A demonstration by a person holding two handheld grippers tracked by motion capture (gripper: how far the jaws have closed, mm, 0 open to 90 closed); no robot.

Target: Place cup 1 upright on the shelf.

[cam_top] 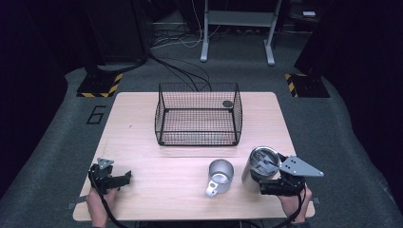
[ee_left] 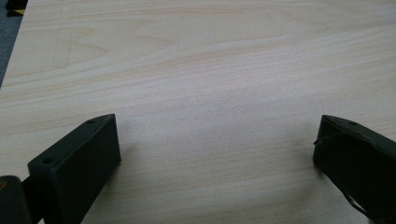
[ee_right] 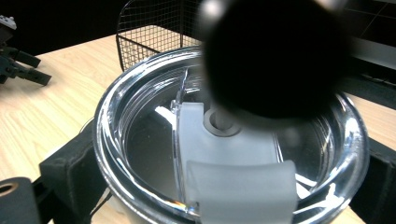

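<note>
A steel tumbler (cam_top: 259,168) with a clear lid (ee_right: 224,154) stands at the table's front right. My right gripper (cam_top: 268,175) is shut on the tumbler, one black jaw on each side of its rim. A blurred dark round shape (ee_right: 275,56) hangs close to the camera above the lid. A steel mug (cam_top: 221,173) with its handle toward the front edge stands just left of the tumbler, apart from it. My left gripper (cam_top: 124,178) rests open near the front left of the table, and its jaws (ee_left: 217,140) stand wide over bare wood.
A black wire basket (cam_top: 198,137) stands at the middle back of the wooden table (cam_top: 138,128), with a small dark disc (cam_top: 227,103) at its back right corner. The basket (ee_right: 149,32) and the left gripper (ee_right: 18,65) appear beyond the tumbler. Cables lie on the floor behind.
</note>
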